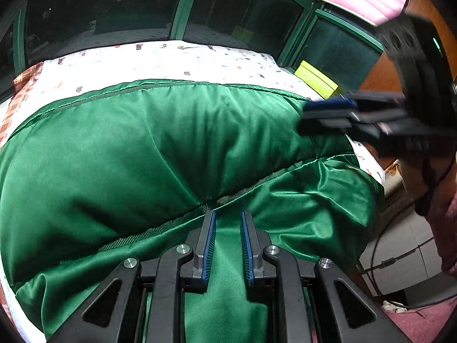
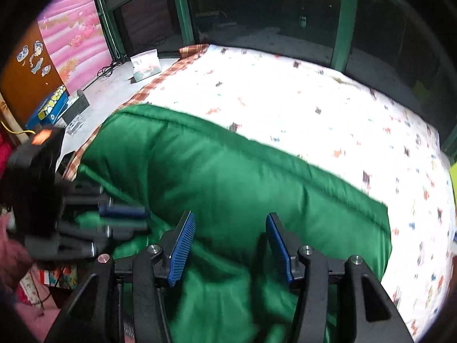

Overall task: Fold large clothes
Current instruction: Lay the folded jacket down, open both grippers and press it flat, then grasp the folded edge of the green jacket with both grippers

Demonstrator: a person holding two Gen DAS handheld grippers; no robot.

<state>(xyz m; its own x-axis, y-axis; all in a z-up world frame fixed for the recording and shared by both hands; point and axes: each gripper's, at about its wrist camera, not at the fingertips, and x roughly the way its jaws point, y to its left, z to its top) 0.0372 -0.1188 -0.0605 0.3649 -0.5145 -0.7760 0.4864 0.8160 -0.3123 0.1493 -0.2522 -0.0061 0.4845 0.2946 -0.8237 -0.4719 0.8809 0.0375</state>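
Green satin fills the foreground: the left claw (image 1: 227, 220) has its blue-ribbed pads close together with a ridge of the green padded coat (image 1: 148, 148) running up between them, though whether the pads actually pinch the fabric I cannot tell. Over on the right wrist view, the right claw (image 2: 230, 223) stands with its jaws apart, empty air and coat below them, nothing gripped.

Each camera catches the other tool. From the left wrist, the right claw shows blurred at the coat's far right corner, its fingertips touching or just above the fabric there. From the right wrist, the left claw (image 2: 142, 220) sits low at the left, down against the coat's near edge. Only the left view shows the ribbed trim seam (image 1: 200, 208) crossing the coat right at the pads; only the right view shows how much bare bed lies beyond.

That coat lies spread and puffy across the near part of the bed, on a white sheet (image 2: 300, 100) printed with small motifs, with a plaid border (image 2: 160, 80) along its left side. Dark windows in green frames (image 1: 182, 5) ring the bed. A pink curtain (image 2: 74, 40) hangs at the left, a tissue box (image 2: 145, 65) sits on the ledge beside the bed, and a blue patterned box (image 2: 51, 107) nearer. A yellow-green box (image 1: 317, 78) rests at the bed's far right corner.
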